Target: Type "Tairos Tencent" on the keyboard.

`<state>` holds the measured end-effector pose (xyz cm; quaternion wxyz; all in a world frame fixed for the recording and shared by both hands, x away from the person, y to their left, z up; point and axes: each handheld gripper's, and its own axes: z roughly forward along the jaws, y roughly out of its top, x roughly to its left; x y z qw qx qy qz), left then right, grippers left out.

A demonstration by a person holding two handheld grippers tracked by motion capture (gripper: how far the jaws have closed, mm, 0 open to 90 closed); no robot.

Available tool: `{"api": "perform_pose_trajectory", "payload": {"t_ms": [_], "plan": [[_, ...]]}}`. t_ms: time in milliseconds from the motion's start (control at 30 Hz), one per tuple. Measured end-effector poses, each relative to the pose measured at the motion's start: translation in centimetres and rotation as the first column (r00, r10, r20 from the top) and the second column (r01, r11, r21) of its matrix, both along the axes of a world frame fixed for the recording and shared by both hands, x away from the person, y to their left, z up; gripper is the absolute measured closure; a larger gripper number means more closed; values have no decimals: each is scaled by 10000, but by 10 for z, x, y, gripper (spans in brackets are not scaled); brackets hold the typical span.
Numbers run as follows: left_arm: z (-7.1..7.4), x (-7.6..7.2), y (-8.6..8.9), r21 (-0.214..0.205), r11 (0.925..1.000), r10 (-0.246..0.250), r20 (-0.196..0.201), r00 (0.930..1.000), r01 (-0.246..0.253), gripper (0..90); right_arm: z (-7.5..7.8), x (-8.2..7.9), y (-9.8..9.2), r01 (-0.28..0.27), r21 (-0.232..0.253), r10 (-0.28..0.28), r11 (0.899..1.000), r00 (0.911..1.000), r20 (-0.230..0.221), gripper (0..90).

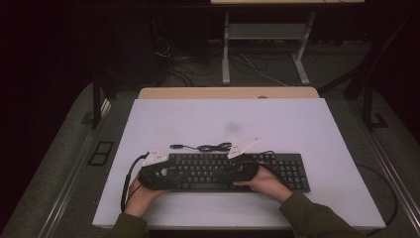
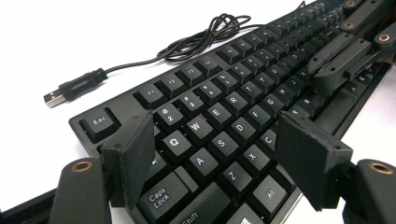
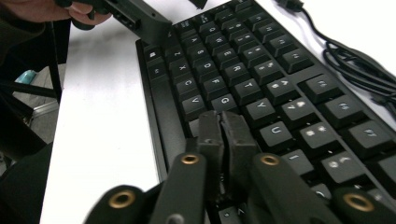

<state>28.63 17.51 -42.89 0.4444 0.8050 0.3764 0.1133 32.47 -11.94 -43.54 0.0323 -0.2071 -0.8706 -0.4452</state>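
A black keyboard (image 1: 208,166) lies across the near half of the white table top (image 1: 223,119). Its coiled black cable (image 1: 213,147) and USB plug (image 2: 70,88) rest just behind it. My left gripper (image 2: 215,133) is open, its jaws spread above the keyboard's (image 2: 233,100) left end around the Q, A and Z keys, with nothing between them. My right gripper (image 3: 219,121) is shut with nothing in it, its tips low over the keys near the keyboard's (image 3: 261,70) middle. In the high view the left gripper (image 1: 168,176) and right gripper (image 1: 228,173) point toward each other over the keys.
The white top has bare room behind and to both sides of the keyboard. A wooden desk edge (image 1: 228,92) shows at the back. Beyond it stand a white desk frame (image 1: 267,32) and loose floor cables (image 1: 247,64). The surroundings are dark.
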Motion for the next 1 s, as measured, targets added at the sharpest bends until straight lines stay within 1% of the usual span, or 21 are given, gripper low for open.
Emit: {"api": "perform_pose_trajectory", "payload": {"t_ms": [33,67,100,233,267,300,367,400,433,500,600,667,700,733,800,867,1000], "plan": [[0,0,-1,9,10000,-55,14,10000,55,285,0,0,0,0,0,0,10000,10000,0,819],[0,1,-1,29,10000,-77,23,10000,77,289,1,0,-2,100,9,-100,10000,9999,21,778],[0,1,-2,12,10000,-97,24,9999,97,289,1,0,-2,100,9,-100,10000,9999,21,778],[1,3,-5,-31,9998,-215,39,9998,216,307,1,0,-7,336,96,-337,9994,9994,33,702],[1,4,-6,-40,9996,-271,45,9996,271,317,1,0,-9,417,105,-418,9991,9991,17,661],[1,5,-7,-29,9996,-280,40,9996,280,317,1,0,-9,417,105,-418,9991,9991,17,661],[1,6,-9,15,9992,-397,37,9992,397,329,0,0,-11,525,116,-525,9986,9986,30,634],[0,7,-10,-10,9991,-419,43,9991,419,343,0,0,-14,653,126,-653,9978,9979,-17,609],[0,8,-11,-4,9988,-486,44,9988,486,343,0,0,-14,653,126,-653,9978,9979,-17,609],[1,10,-14,21,9981,-613,34,9981,613,359,0,0,-17,730,155,-731,9972,9973,34,576],[0,12,-18,15,9972,-745,-1,9972,745,396,0,-1,-23,993,156,-993,9949,9951,25,517],[0,14,-21,6,9964,-852,-8,9964,852,405,0,-1,-24,1045,180,-1046,9944,9945,37,513],[0,15,-23,14,9958,-918,-4,9958,918,422,0,-2,-28,1142,186,-1143,9933,9934,42,488],[0,15,-24,43,9953,-971,-13,9953,971,422,0,-2,-28,1142,186,-1143,9933,9934,42,488],[0,17,-27,15,9948,-1023,-50,9947,1023,455,-1,-3,-32,1375,208,-1376,9903,9905,17,457],[0,19,-29,34,9937,-1119,-44,9937,1119,467,-1,-3,-33,1406,220,-1407,9898,9901,23,454],[0,21,-33,5,9920,-1264,-59,9920,1264,521,-1,-4,-38,1609,261,-1611,9866,9869,57,403]]}}
